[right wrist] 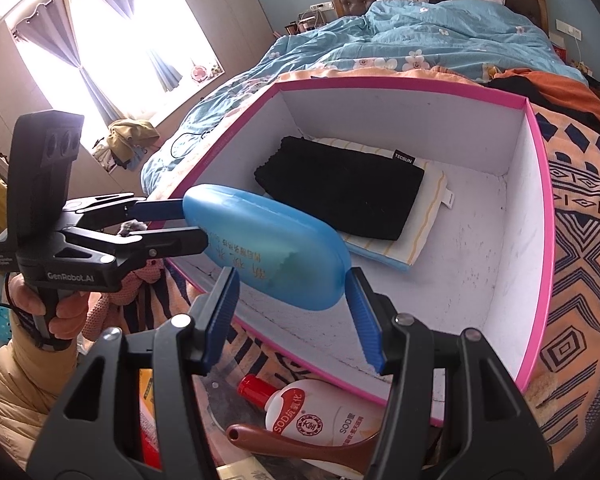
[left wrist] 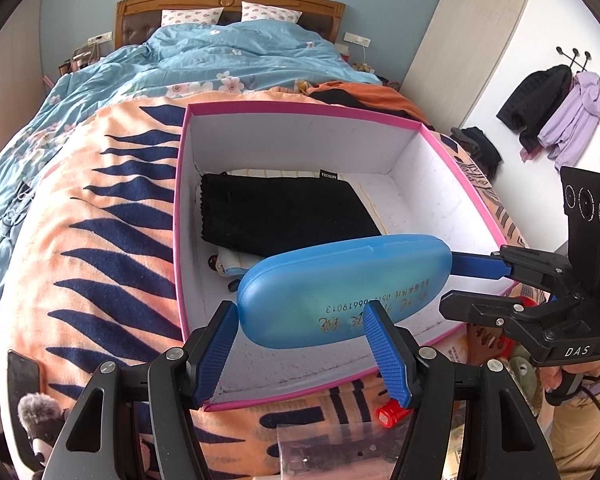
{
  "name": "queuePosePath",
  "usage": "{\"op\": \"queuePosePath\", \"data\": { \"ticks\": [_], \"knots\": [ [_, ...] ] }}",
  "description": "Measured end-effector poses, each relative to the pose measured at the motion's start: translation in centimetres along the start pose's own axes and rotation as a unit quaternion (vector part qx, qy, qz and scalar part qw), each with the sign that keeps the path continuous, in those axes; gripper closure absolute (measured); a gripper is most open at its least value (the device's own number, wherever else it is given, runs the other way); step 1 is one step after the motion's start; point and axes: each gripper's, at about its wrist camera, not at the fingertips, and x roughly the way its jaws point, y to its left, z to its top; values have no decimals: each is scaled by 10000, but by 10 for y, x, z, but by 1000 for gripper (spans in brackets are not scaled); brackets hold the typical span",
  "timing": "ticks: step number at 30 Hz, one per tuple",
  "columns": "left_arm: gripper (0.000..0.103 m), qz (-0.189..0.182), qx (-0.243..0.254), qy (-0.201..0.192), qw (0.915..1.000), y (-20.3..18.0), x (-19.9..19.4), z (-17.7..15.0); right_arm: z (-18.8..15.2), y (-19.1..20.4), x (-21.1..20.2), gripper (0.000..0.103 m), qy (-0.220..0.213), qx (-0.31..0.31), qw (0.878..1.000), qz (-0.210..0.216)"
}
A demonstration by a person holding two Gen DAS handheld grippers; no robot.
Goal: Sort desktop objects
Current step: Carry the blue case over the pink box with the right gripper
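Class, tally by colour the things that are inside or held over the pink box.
Blue: 1, the glasses case held by both grippers, left and right
Black: 1, the pouch
Pale striped: 1, the folded cloth beneath it
Total: 3

A small dark item near the wall is unclear.

Home bedroom: quilted bed (left wrist: 228,60), curtained window (right wrist: 112,52).

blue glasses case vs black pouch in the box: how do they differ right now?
The blue glasses case is a hard, rounded, translucent shell; the black pouch is soft, flat and opaque.

The glasses case hangs in the air above the pink box, gripped at its ends by the left hand-held gripper and right hand-held gripper; the pouch lies inside on a striped cloth.

Both are elongated.
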Motion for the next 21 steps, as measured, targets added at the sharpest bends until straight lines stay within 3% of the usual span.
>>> {"op": "queuePosePath", "data": {
  "ticks": [21],
  "knots": [
    [37,375,142,267,9988,-7,14,6,-2,-14,18,45,259,211,9994,47]
  ]
}}
